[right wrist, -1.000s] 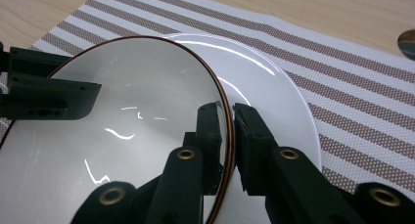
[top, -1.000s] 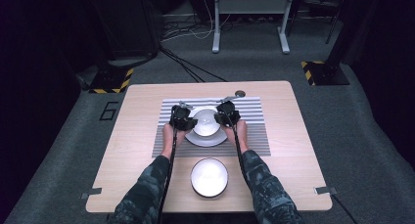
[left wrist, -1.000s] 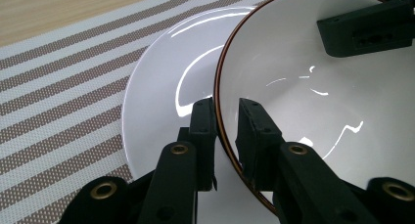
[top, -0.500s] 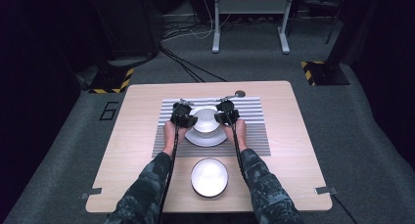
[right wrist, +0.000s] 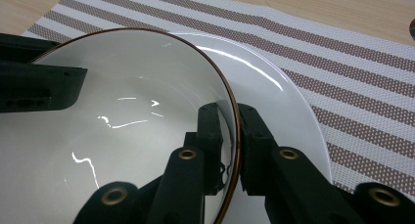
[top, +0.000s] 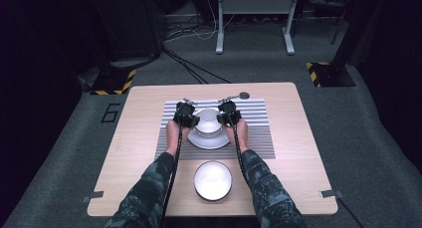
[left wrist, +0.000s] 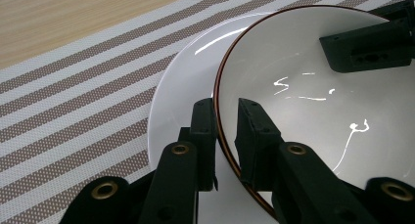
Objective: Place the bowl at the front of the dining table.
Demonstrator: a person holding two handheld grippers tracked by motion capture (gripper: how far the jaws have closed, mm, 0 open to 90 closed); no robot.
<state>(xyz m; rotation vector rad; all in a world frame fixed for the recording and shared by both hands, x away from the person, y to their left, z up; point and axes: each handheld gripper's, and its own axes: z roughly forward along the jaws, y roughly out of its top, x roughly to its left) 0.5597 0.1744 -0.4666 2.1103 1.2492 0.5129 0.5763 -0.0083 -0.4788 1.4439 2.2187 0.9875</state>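
- While both hands hold much the place they had a second ago, we see the bowl (top: 209, 119) sitting a touch farther from the person than before, over the far part of the white plate (top: 209, 141) on the striped placemat (top: 259, 133).
- Our left gripper (left wrist: 226, 136) has its jaws clamped on the bowl's brown-edged rim, one jaw inside, one outside.
- Our right gripper (right wrist: 229, 145) pinches the opposite rim the same way; it appears across the bowl in the left gripper view.
- From the high view we cannot quite tell whether the bowl rests on the plate or hangs just above it; it looks tilted in the gripper views.
- We judge the two-handed grip secure, so the bowl is being carried or set onto the plate.
- A second white bowl (top: 213, 180) waits on the tabletop (top: 139, 138) near the person, untouched.
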